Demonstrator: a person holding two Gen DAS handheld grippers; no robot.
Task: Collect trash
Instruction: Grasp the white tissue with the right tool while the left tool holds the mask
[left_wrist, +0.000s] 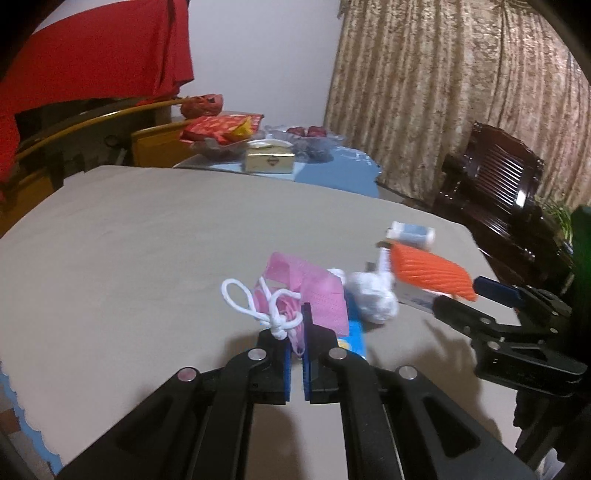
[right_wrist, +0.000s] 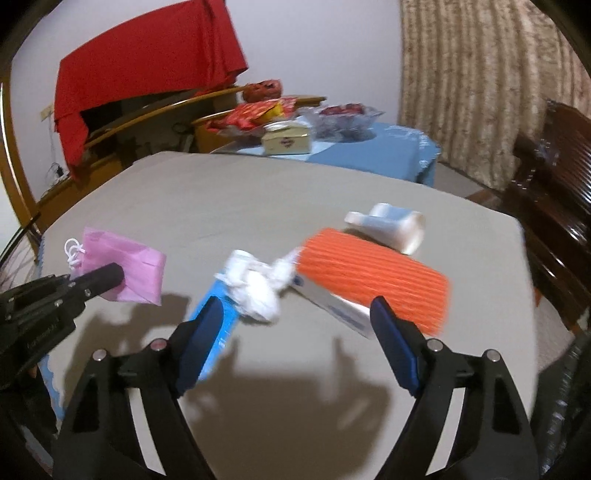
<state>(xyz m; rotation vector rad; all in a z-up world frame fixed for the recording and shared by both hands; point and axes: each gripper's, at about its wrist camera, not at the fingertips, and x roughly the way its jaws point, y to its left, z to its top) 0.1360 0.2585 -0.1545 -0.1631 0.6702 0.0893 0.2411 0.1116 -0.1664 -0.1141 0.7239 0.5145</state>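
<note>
Fingers of the left gripper (left_wrist: 296, 343) pinch a pink bag (left_wrist: 317, 291); right gripper (right_wrist: 295, 332) fingers released, crumpled tissue (right_wrist: 258, 288) ahead between them above the worktop (right_wrist: 221, 192).

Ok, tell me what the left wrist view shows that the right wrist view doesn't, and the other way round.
Left wrist only: how the left gripper holds the pink bag, shut on it by its white cord; the right view hides that grip.

Right wrist only: the right gripper from behind, jaws apart with nothing between them, and the blue packet at nearly full length.

Both: the bag, the crumpled tissue, the orange pack, the white bottle and the grey cloth.
</note>
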